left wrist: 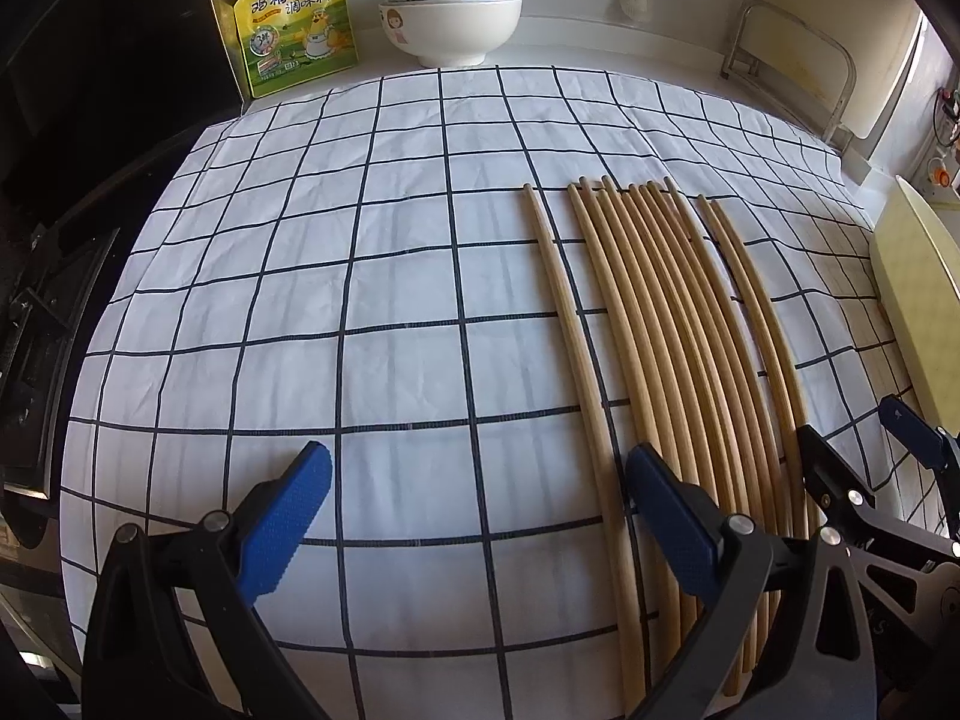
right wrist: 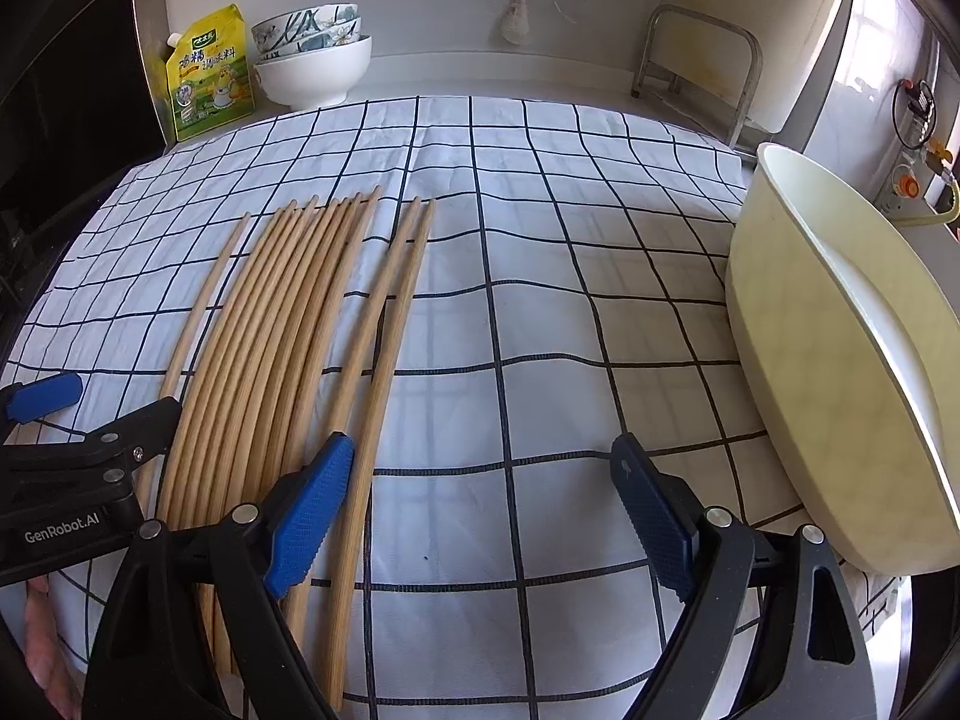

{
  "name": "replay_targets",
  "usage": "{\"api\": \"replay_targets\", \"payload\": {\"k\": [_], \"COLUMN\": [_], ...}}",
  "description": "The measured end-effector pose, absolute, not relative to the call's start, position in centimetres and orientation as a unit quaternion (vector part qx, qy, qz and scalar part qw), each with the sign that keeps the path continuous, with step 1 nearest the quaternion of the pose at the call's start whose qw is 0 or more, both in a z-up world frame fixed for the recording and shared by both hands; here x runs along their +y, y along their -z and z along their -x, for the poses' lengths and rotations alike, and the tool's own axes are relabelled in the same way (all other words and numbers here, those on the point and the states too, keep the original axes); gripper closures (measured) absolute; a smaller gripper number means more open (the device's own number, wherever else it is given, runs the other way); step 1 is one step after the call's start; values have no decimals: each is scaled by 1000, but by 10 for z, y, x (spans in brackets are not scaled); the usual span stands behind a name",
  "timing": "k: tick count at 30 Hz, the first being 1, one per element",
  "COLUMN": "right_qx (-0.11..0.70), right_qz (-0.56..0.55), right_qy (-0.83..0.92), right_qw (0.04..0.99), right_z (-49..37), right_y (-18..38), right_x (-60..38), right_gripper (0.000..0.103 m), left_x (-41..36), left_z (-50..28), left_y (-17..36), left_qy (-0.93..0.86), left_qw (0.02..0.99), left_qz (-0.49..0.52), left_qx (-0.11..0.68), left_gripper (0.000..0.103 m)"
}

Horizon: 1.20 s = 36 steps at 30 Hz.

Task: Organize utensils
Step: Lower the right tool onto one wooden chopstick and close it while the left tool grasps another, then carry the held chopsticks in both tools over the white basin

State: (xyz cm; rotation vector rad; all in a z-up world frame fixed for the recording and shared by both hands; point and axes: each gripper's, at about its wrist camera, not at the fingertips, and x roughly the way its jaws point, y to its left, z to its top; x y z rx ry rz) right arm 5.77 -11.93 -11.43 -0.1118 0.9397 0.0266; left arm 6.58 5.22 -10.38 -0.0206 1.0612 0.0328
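Several wooden chopsticks (left wrist: 672, 330) (right wrist: 282, 324) lie side by side on a white checked cloth (left wrist: 372, 276) (right wrist: 540, 312). One single chopstick (left wrist: 570, 330) lies a little apart on their left. My left gripper (left wrist: 480, 516) hangs open just above the cloth, its right finger over the near ends of the bundle and the single chopstick between its fingers. My right gripper (right wrist: 486, 504) is open too, its left finger over the rightmost chopsticks. Nothing is held. A pale yellow oval container (right wrist: 840, 360) (left wrist: 918, 300) stands at the cloth's right edge.
At the back stand stacked bowls (left wrist: 450, 6) (right wrist: 312, 60) and a yellow seasoning pouch (left wrist: 288, 24) (right wrist: 207, 72). A metal rack (right wrist: 696, 66) (left wrist: 786, 60) sits back right. A dark appliance (left wrist: 90, 120) borders the left side. Bare cloth spreads left of the chopsticks.
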Motion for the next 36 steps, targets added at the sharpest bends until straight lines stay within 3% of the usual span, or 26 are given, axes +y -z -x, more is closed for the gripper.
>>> {"api": "replay_targets", "payload": {"k": [5,6,9,13,14,15,16,17,27,36], "right_qx": [444,442,442,440,440,443,444,444,437,385], "right_qz": [55,54,52,59,57,52,53,59,-24,-58], "right_qy": [-17,-20,-32,-40,-43,-52,-51,-49,-62,-75], "right_qw": [894,895,895,895,895,894,893,893,897,918], "right_z": [-59,-59,-57,-53,-52,-52,-51,-51,-47,-23], "right_y": [115,115,113,112,111,111,111,111,97,47], "right_x": [-119,-119,-116,-111,-111,-111,-111,-110,-136,-154], "right_gripper": [20,26,42,56,65,82,87,94,97,97], "left_x": [52,52,49,42,41,39,38,38,51,24], "left_z": [-67,-66,-64,-61,-61,-60,-60,-60,-60,-51], "left_y": [104,103,98,94,94,94,93,93,86,44], "left_qy": [-17,-16,-6,12,16,20,24,29,57,97], "left_qw": [866,868,872,873,873,873,872,871,860,873], "left_qz": [12,10,4,-1,-2,-3,-2,2,60,55], "left_qx": [499,496,489,488,488,487,488,490,504,475], "left_gripper": [7,12,34,64,69,80,91,95,96,96]}}
